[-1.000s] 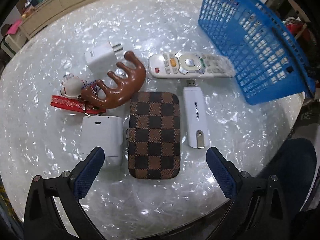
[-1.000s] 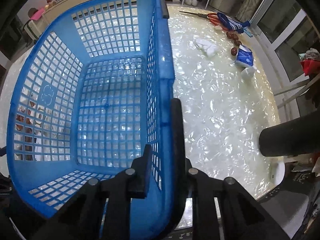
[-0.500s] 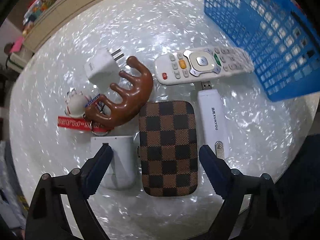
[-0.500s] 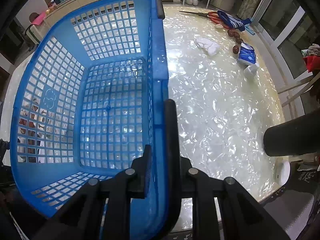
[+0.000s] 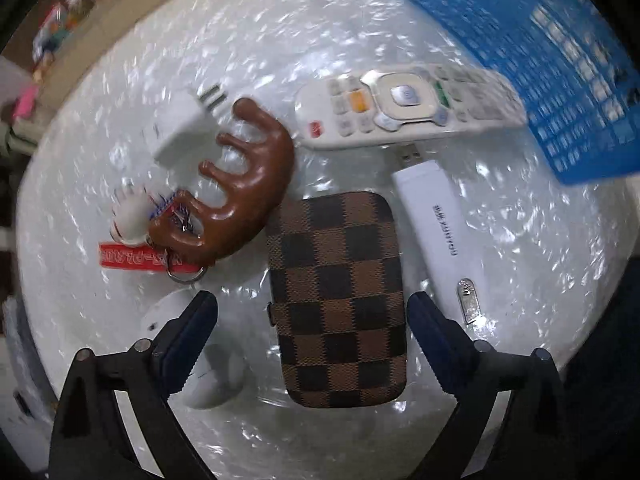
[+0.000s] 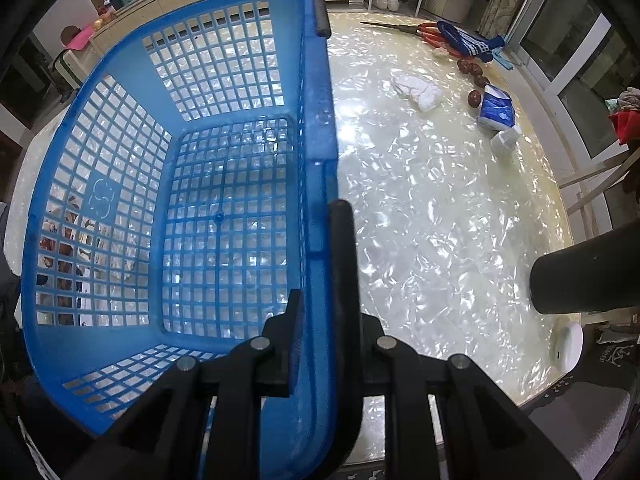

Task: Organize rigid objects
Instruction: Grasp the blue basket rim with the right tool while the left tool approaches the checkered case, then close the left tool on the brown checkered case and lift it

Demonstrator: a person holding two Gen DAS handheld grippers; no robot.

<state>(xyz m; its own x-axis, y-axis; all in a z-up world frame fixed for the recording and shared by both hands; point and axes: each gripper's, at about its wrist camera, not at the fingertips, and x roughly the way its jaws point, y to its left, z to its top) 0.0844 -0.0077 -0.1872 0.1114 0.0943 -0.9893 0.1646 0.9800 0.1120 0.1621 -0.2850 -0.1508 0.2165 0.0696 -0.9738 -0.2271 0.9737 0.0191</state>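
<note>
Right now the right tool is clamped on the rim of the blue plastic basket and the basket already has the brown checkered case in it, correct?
Not quite. The right tool is clamped on the rim of the blue plastic basket, but the right wrist view shows nothing inside it. The brown checkered case lies on the table, between the left tool's open fingers, in the left wrist view.

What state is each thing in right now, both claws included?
left claw: jaws opening, straddling the checkered case, pads not touching it
right claw: shut on the blue basket's wall
blue basket: empty, tilted
checkered case: closed, flat on the table
USB stick: uncapped, plug bare, flat
remote: face up
charger: unplugged, prongs out
</note>
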